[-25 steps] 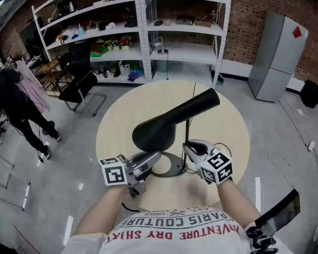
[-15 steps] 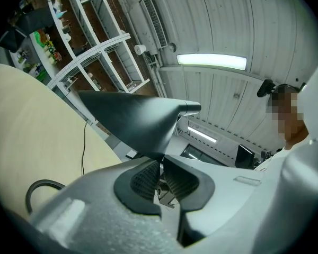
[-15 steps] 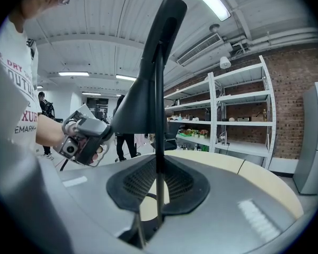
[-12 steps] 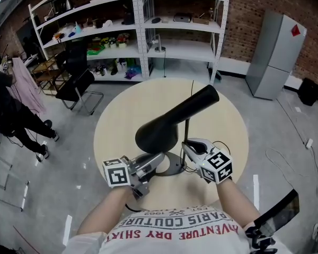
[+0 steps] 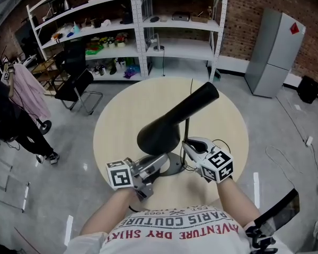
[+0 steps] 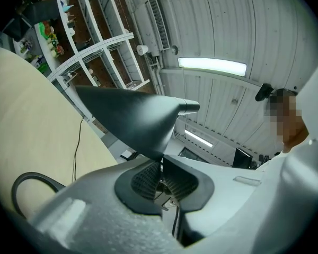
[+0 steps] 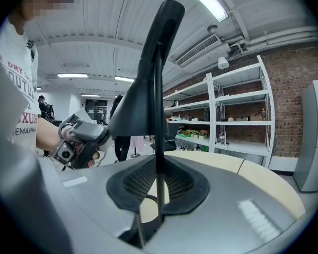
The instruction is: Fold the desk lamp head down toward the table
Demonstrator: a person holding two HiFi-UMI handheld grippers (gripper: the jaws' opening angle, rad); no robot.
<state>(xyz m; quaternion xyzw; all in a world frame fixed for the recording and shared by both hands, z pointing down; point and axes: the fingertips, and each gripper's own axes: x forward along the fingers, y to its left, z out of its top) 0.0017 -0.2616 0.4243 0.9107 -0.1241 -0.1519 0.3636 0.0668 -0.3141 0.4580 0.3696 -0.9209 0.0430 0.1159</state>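
A black desk lamp stands on the round pale table. Its cone head tilts down to the left on a long neck, above the ring base. My left gripper reaches up under the head. Seen from the left gripper view, the shade dips its lower rim into my left gripper, whose jaws have just been closing onto it. My right gripper holds the thin upright stem. The stem runs between the pads of my right gripper, with the lamp head above.
The lamp cord trails over the table toward the far edge. Behind the table stand white shelves with small items, a black chair and a grey cabinet. A person is at the far left.
My left gripper has edged slightly right, toward the lamp base. The lamp head and the right gripper keep their places. The person in the background has walked on.
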